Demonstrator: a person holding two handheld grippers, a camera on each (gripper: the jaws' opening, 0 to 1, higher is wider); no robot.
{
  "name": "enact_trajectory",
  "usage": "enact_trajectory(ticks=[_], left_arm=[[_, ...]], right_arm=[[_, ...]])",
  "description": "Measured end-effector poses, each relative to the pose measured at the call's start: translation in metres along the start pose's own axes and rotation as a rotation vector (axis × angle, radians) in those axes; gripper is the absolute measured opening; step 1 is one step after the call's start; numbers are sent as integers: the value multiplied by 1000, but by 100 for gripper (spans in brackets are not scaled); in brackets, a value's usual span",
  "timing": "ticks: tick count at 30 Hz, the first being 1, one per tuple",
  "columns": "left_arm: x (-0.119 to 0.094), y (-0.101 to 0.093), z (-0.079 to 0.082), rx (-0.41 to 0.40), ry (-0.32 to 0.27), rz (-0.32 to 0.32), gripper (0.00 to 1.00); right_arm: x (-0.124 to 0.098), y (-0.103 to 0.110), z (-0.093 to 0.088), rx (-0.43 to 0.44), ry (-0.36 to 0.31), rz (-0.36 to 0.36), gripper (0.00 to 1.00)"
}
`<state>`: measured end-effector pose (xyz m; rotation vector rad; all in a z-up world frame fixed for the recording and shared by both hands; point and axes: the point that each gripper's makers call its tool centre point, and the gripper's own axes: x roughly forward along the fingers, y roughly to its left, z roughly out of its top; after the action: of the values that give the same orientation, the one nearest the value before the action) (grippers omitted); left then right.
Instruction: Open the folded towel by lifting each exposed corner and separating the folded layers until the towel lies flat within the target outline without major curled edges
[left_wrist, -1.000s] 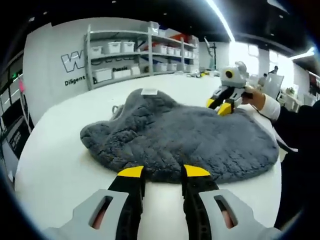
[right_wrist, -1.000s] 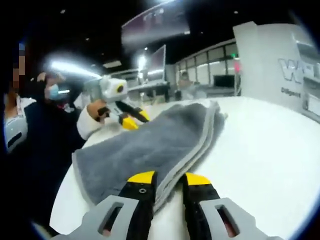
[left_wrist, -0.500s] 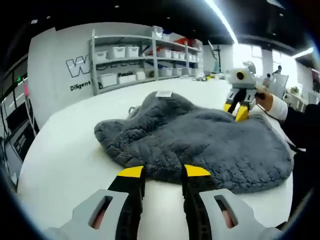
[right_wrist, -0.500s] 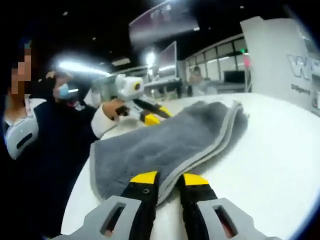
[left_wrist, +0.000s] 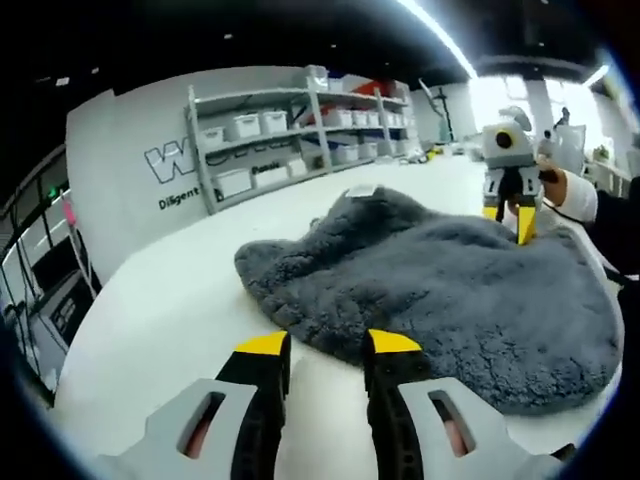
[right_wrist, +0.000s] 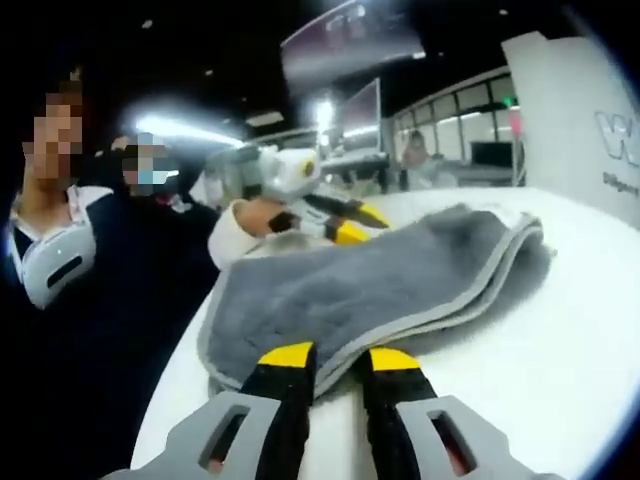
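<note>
A grey fluffy towel (left_wrist: 440, 280) lies bunched on the round white table (left_wrist: 170, 320), with a white label on its raised far hump. My left gripper (left_wrist: 327, 344) is open just short of the towel's near edge, holding nothing. In the right gripper view the towel (right_wrist: 370, 285) shows folded layers with a pale hem, and that hem runs in between the jaws of my right gripper (right_wrist: 338, 357), which is shut on it. The folded edge hangs a little above the table, with a shadow under it. Each gripper also appears across the towel from the other: the right gripper (left_wrist: 508, 215) and the left gripper (right_wrist: 355, 222).
Grey shelves (left_wrist: 290, 130) with white bins stand against the back wall. A person in dark clothes with white cuffs (right_wrist: 90, 290) stands at the table's edge (right_wrist: 170, 400). Bare white tabletop (right_wrist: 540, 340) spreads to the right of the towel.
Both views have shifted with the hands. In the left gripper view the right gripper has moved rightward and its jaws now point down. In the right gripper view the towel's folded edge sits higher.
</note>
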<state>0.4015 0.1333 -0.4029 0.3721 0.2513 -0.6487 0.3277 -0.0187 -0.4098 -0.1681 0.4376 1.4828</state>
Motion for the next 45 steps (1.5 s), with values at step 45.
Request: enact_trajectory(ticks=[45], left_arm=[[-9, -16, 44, 4, -209, -82, 28]], right_arm=[[-35, -28, 35, -34, -199, -127, 14]])
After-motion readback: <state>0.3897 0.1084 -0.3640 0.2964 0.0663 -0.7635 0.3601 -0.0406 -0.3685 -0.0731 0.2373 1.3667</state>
